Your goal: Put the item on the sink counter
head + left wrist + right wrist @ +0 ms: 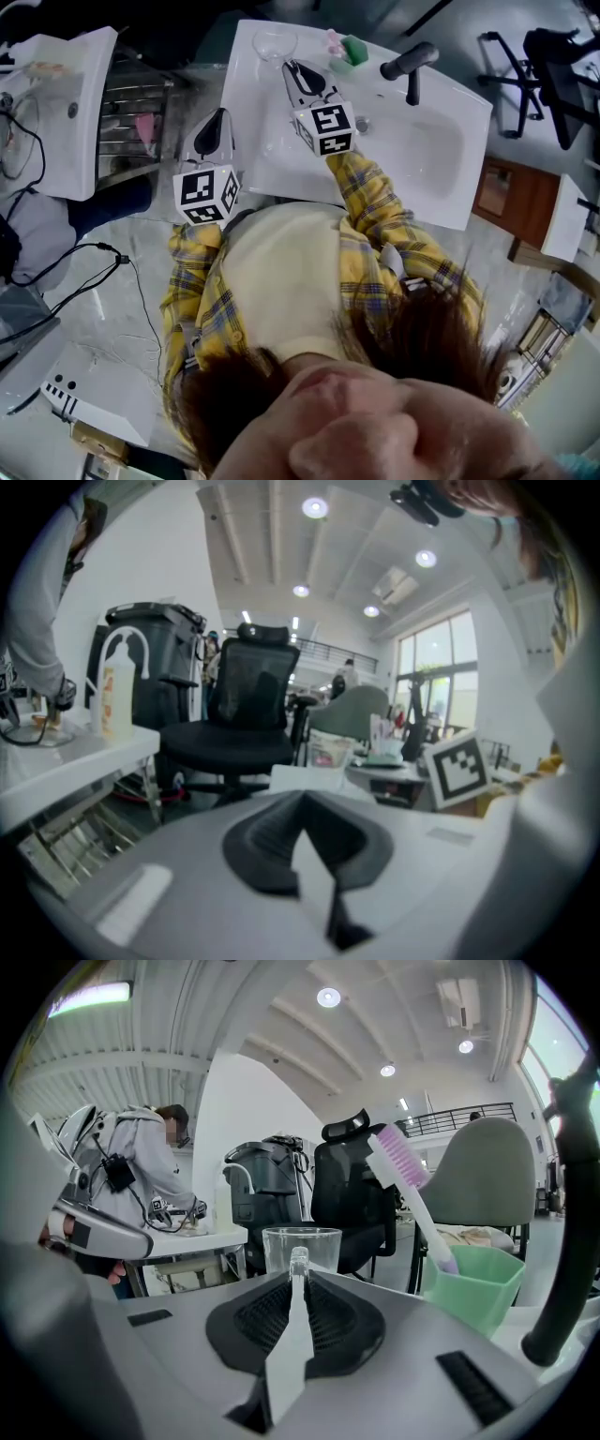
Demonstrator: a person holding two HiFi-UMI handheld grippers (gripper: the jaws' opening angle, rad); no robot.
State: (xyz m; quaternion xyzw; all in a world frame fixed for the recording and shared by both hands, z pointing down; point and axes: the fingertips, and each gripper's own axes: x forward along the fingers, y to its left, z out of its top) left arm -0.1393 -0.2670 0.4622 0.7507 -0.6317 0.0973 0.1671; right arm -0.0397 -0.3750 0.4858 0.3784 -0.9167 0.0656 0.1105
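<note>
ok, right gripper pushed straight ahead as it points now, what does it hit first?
The glass cup: it stands dead ahead of the right gripper, its handle right at the fingers, possibly already touching. Depth is unclear.

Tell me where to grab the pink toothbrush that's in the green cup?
Pinch the toothbrush on its bare handle, between the bristles and the rim of the green cup. It stands leaning with the bristle head up, so that stretch is free. Come down from above with the jaws across the thin handle, because the glass and the tap stand close on either side.
</note>
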